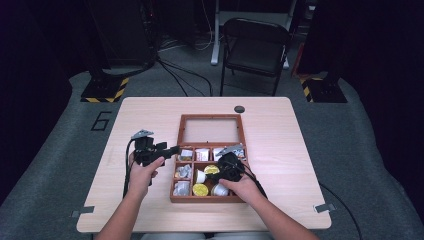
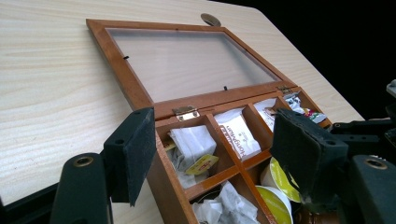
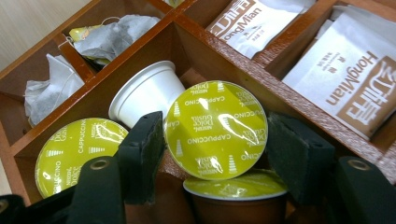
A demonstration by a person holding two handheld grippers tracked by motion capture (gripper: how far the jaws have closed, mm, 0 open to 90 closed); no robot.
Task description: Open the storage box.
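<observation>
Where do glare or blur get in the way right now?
Right gripper view: glare streaks the upright capsule's foil lid, print still legible; jaws soft. Left gripper view: jaws blurred, glass lid hazy. High view: table bright, surroundings dark, box contents small.

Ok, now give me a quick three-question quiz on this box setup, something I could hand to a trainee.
1. True or false: the lid of the wooden box lies open, flat on the table.
2. The jaws of the right claw stand either side of: A a tea bag, B a yellow-lidded capsule, C a paper sachet.
3. Fill in: the word printed around the capsule's lid is ____.

Key: 1 true; 2 B; 3 Cappuccino.
</observation>
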